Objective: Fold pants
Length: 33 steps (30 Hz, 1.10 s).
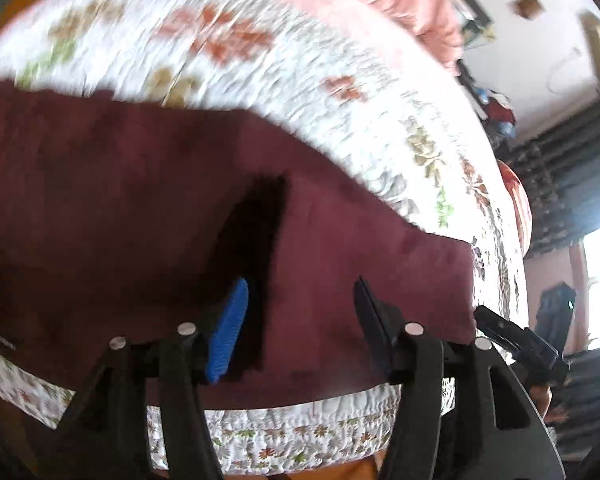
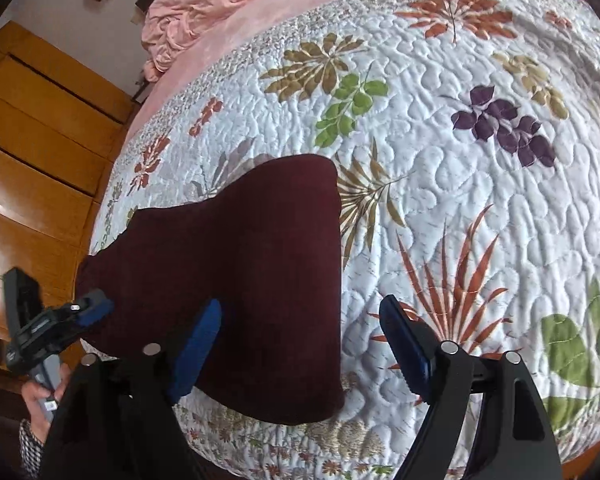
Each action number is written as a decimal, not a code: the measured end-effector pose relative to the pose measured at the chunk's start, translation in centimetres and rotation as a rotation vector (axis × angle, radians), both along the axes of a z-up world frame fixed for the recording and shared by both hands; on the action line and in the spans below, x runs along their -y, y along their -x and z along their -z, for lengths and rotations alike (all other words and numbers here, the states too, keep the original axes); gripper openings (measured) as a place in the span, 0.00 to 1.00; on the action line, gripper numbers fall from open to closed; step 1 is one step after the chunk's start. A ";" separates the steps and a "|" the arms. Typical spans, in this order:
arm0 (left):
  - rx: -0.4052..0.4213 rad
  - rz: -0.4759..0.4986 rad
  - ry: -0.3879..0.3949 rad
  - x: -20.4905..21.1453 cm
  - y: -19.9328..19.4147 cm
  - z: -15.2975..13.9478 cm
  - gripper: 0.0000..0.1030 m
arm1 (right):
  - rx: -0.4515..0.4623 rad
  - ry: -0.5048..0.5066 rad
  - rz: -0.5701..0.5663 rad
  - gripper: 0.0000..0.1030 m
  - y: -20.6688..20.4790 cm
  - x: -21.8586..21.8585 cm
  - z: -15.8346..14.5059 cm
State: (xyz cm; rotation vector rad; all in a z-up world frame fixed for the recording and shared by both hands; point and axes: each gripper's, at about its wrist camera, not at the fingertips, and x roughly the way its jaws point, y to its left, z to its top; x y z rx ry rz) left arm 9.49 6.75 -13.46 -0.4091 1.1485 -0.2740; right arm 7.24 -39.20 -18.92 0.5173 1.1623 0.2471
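Dark maroon pants (image 1: 148, 208) lie flat on a white floral quilt (image 1: 260, 60) near the bed's front edge. In the right wrist view the pants (image 2: 236, 272) form a folded block on the quilt (image 2: 480, 184). My left gripper (image 1: 300, 312) is open just above the pants, holding nothing. My right gripper (image 2: 300, 336) is open over the pants' right edge, holding nothing. The left gripper also shows in the right wrist view (image 2: 88, 312) at the pants' left edge. The right gripper also shows in the left wrist view (image 1: 512, 332) at the pants' right edge.
A crumpled pink blanket (image 2: 204, 12) lies at the head of the bed. A wooden wardrobe (image 2: 36, 128) stands to the left of the bed. Dark curtains and a bright window (image 1: 580, 200) are on the right side.
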 end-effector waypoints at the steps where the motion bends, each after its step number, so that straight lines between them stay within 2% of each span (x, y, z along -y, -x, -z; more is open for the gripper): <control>1: 0.023 0.025 -0.017 0.8 0.1 -0.4 0.55 | -0.010 0.042 0.002 0.80 -0.1 -0.3 0.2; 3: 0.028 0.081 -0.074 2.6 -0.2 -0.1 0.56 | -0.030 0.122 -0.010 0.80 -0.2 -1.0 0.7; 5: -0.026 0.114 -0.170 3.4 -0.5 2.0 0.54 | -0.054 0.194 -0.024 0.79 -0.2 -1.7 1.6; 6: -0.033 0.121 -0.197 3.4 -0.7 2.8 0.53 | -0.053 0.211 -0.027 0.80 -0.2 -1.9 1.8; 8: 0.006 0.147 -0.266 4.4 -0.5 3.3 0.54 | -0.054 0.214 -0.029 0.80 -0.2 -1.8 2.1; 11: 0.015 0.188 -0.291 4.1 0.1 2.2 0.56 | -0.057 0.216 -0.014 0.79 -0.3 -1.6 0.9; 13: 0.013 0.169 -0.232 3.7 0.0 1.0 0.58 | -0.011 0.242 0.000 0.79 0.2 -1.9 -0.8; 15: 0.023 0.103 -0.149 2.2 -0.1 -0.3 0.62 | 0.072 0.254 0.006 0.79 1.0 -2.6 -3.6; 17: 0.039 0.029 -0.097 -0.1 0.7 -1.6 0.69 | 0.130 0.208 -0.016 0.79 1.7 -4.0 -5.6; 20: 0.040 -0.072 -0.056 -5.0 2.7 -3.0 0.70 | 0.164 0.129 -0.102 0.79 1.8 -6.9 -6.7; 23: 0.007 -0.187 -0.054 -10.3 5.2 -3.1 0.70 | 0.142 0.087 -0.181 0.79 1.2 -10.7 -6.1; 28: -0.055 -0.350 -0.021 -16.6 8.6 -1.7 0.70 | 0.089 0.066 -0.261 0.79 0.4 -16.2 -4.0; 30: -0.083 -0.420 0.035 -18.9 9.5 -0.5 0.70 | 0.077 0.089 -0.288 0.79 0.3 -17.7 -3.3; 33: -0.119 -0.493 0.173 -21.6 10.0 1.6 0.68 | 0.054 0.116 -0.302 0.78 0.3 -18.9 -2.5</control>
